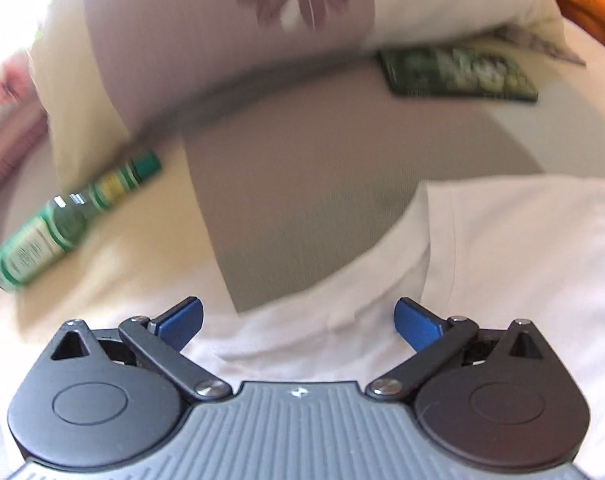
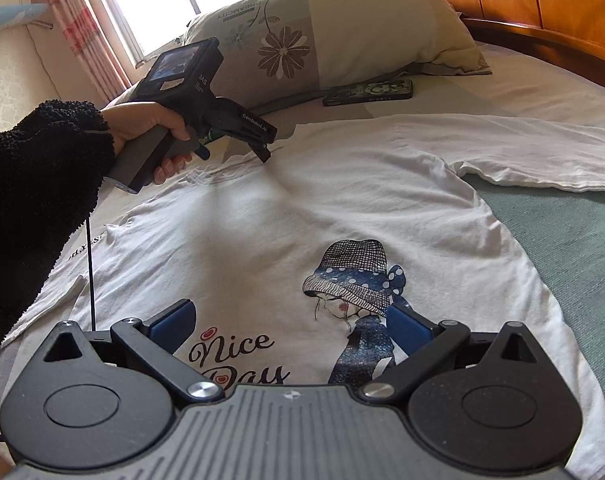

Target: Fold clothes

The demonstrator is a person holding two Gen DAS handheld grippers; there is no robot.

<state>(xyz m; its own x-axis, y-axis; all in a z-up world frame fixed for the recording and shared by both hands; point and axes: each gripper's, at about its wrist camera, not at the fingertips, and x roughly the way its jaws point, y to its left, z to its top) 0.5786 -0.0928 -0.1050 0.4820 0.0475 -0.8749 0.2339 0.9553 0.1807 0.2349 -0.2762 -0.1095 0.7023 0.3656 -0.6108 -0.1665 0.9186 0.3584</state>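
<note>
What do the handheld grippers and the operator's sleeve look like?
Both grippers, left and right, have blue finger pads, black linkage arms with silver pivot screws and a ribbed grey body. Seen from the right wrist, the left unit has a grey pistol handle, a rear screen and white lettering. The sleeve is fuzzy black fleece.

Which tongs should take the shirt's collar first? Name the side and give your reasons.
Left. The left tongs hang open right at the white T-shirt neckline, near the collar. The right tongs are open too, but down over the chest print, far from it.
</note>
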